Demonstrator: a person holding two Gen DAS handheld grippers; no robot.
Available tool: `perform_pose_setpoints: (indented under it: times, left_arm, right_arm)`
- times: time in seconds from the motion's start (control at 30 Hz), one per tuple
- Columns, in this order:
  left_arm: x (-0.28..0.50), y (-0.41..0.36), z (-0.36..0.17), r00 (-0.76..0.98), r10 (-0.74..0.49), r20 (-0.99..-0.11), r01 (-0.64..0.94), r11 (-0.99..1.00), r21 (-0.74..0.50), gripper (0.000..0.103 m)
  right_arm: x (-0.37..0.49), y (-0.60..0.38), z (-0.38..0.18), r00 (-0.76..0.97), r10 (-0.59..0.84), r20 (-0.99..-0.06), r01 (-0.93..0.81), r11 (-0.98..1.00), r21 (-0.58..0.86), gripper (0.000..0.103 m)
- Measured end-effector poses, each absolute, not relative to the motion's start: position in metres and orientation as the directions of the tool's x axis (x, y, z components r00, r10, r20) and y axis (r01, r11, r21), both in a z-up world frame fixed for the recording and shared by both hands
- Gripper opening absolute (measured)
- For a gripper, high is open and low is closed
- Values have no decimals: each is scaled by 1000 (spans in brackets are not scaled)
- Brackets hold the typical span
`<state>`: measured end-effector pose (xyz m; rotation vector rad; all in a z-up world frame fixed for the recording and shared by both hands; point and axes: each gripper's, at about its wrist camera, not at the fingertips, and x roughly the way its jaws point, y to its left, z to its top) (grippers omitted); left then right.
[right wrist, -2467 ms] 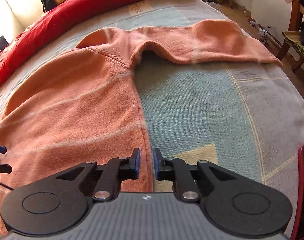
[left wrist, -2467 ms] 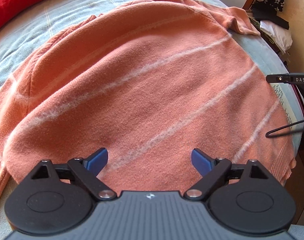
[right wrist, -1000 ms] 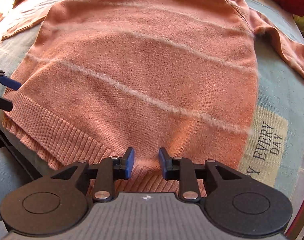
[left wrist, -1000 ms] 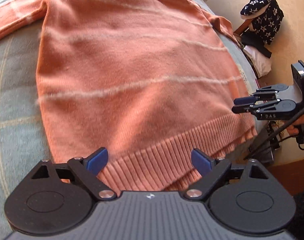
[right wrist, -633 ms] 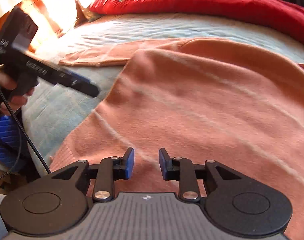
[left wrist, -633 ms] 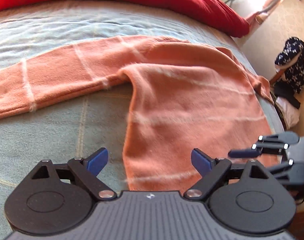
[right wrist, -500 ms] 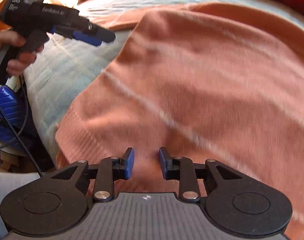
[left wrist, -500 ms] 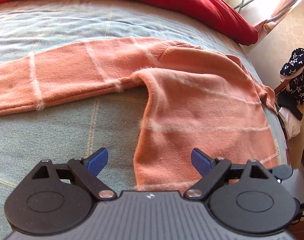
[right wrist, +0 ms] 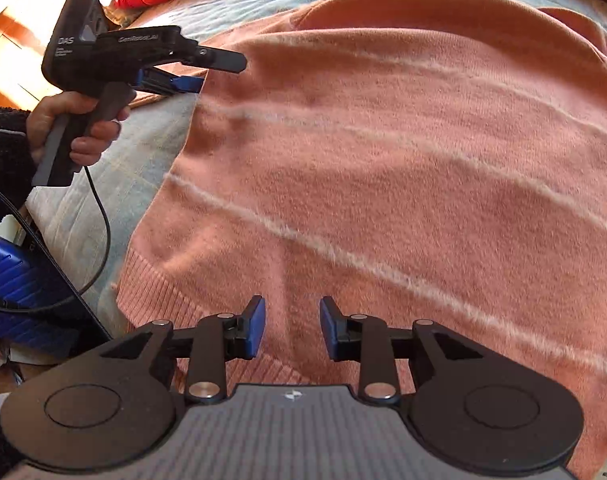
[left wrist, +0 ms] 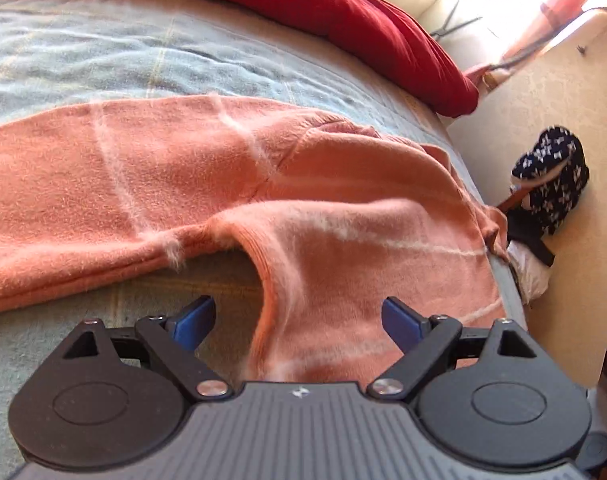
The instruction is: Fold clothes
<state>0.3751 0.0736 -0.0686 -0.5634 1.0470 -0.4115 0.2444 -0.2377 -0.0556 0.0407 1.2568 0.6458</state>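
**Sleeve fold at risk of bunching**

The sweater (left wrist: pixel 343 248) lies flat on the bed (left wrist: pixel 103 60), one sleeve (left wrist: pixel 103 184) stretched sideways. The left gripper (left wrist: pixel 299 320) is wide, empty, above the armpit edge. The right gripper (right wrist: pixel 291 328) is opening over the hem (right wrist: pixel 151 292), gripping nothing. A shallow pinch could catch one layer only, dragging the fuzzy knit askew

Both wrist views close over sweater (left wrist: pixel 343 240)
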Motion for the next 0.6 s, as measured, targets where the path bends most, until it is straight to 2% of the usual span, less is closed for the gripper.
perform_pose_setpoints:
  times: [0.17,0.3,0.37,0.53,0.6]
  left_arm:
    - [397,83,-91,487,-639,-595,-52,659,-750,90]
    - [408,93,-100,577,-617,-536,-143,569,-810,89]
    - [413,96,-93,619,-574,-536,-145,588,-796,79]
    - [426,107,-76,653,-514,-556,-127,649,-750,77]
    - [427,106,-76,631,-502,-591,-139,676,-724,77]
  right_arm:
    - [254,-233,-55,169,477,-863,-410,830,379,40]
    - [261,-234,-56,177,468,-866,-392,840,374,41]
    - [267,-235,-56,181,466,-866,-390,842,372,41]
    - [280,-242,-54,197,464,-864,-400,842,361,44]
    - [287,-246,-54,198,467,-862,-394,843,366,44]
